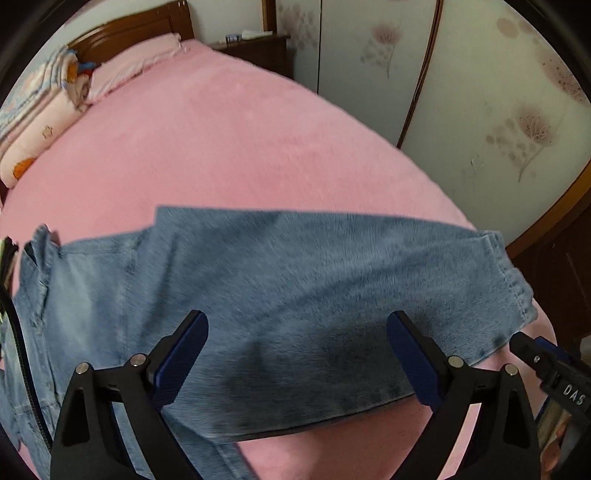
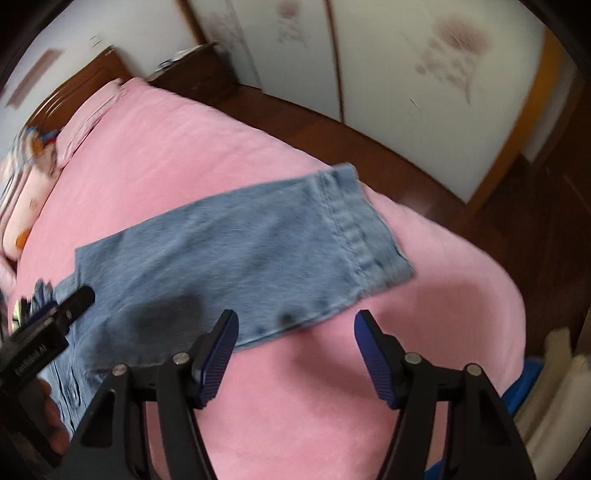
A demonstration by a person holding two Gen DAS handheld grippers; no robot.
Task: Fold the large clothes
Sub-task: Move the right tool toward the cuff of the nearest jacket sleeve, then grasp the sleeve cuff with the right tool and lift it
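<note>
A pair of light blue jeans (image 1: 280,280) lies flat across the pink bed, legs stacked, with the hem at the right and the waist at the left edge. The jeans also show in the right wrist view (image 2: 236,251). My left gripper (image 1: 297,325) is open and empty, hovering above the middle of the leg. My right gripper (image 2: 295,325) is open and empty above the pink bedspread, just in front of the hem end. The right gripper shows in the left wrist view (image 1: 543,362), and the left gripper shows in the right wrist view (image 2: 70,306).
The pink bedspread (image 1: 229,140) covers the bed. Pillows and folded quilts (image 1: 44,110) lie by the wooden headboard (image 1: 133,33). A dark nightstand (image 1: 258,48) and floral wardrobe doors (image 1: 480,92) stand beyond the bed's right edge, over a dark wood floor (image 2: 517,221).
</note>
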